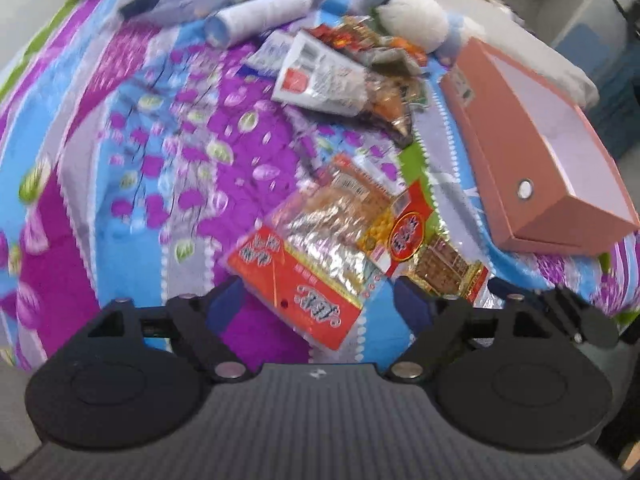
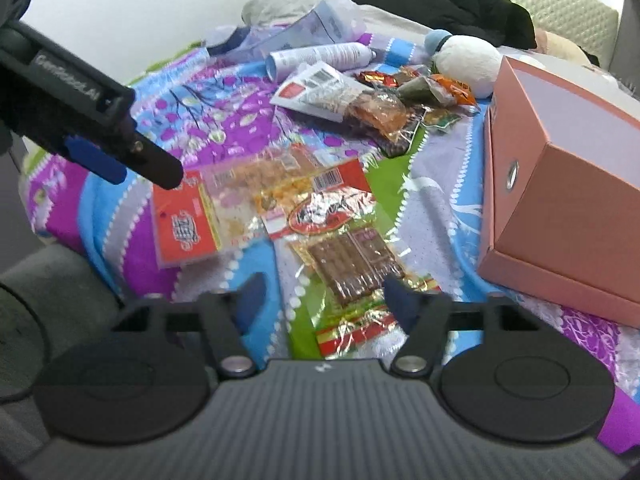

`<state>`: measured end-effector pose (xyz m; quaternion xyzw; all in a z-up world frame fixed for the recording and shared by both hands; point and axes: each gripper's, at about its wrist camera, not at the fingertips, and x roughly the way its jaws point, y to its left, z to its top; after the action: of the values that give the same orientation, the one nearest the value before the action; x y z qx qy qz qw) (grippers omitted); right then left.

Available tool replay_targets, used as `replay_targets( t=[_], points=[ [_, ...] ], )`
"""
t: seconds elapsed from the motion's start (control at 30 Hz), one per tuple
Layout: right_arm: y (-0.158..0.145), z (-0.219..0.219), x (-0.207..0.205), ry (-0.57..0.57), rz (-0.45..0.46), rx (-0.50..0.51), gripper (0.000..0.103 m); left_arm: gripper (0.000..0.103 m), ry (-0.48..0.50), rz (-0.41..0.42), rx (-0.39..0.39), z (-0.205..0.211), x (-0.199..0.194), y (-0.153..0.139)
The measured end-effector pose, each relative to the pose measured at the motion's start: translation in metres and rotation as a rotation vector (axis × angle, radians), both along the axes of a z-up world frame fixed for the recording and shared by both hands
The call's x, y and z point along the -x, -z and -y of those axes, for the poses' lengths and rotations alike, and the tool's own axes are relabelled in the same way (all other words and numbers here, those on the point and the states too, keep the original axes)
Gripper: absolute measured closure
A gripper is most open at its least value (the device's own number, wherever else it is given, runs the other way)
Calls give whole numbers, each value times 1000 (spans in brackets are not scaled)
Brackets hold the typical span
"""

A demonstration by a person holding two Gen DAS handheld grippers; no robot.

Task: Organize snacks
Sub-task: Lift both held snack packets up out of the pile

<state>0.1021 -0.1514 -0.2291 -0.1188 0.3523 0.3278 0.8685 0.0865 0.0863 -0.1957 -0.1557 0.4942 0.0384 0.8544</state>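
The red-labelled snack packet (image 1: pixel 296 276) lies flat on the patterned bedspread (image 1: pixel 132 152), its near corner between the spread fingers of the left gripper (image 1: pixel 316 300), which grips nothing. A foil packet of brown sticks (image 2: pixel 352 264) overlaps its far side; the right gripper (image 2: pixel 320 300) hangs released above that packet. The open pink box (image 2: pixel 560 184) stands just beside them, a further snack pile (image 1: pixel 360 72) beyond. Recommended practice: pinch the red edge only, lift clear of the overlapping foil, then carry to the box.
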Motion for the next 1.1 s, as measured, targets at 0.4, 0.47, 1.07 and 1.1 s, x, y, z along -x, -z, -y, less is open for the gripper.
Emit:
replay_targets(
  t=[0.4,0.47,1.07,1.1],
  points=[
    [13,2,-35,-68,-1,-10,6,6,268,-23,-153,14,-65,28],
    [18,-1,-41,-91,-10,13,6,5,299,-41,-181,16,-75,37],
    [37,-9,-61,-132,-87,35,18,5,258,-56,-68,-4,-91,55],
    [36,-9,-61,-126,-86,35,20,5,259,-53,-66,-5,-91,55]
  ],
)
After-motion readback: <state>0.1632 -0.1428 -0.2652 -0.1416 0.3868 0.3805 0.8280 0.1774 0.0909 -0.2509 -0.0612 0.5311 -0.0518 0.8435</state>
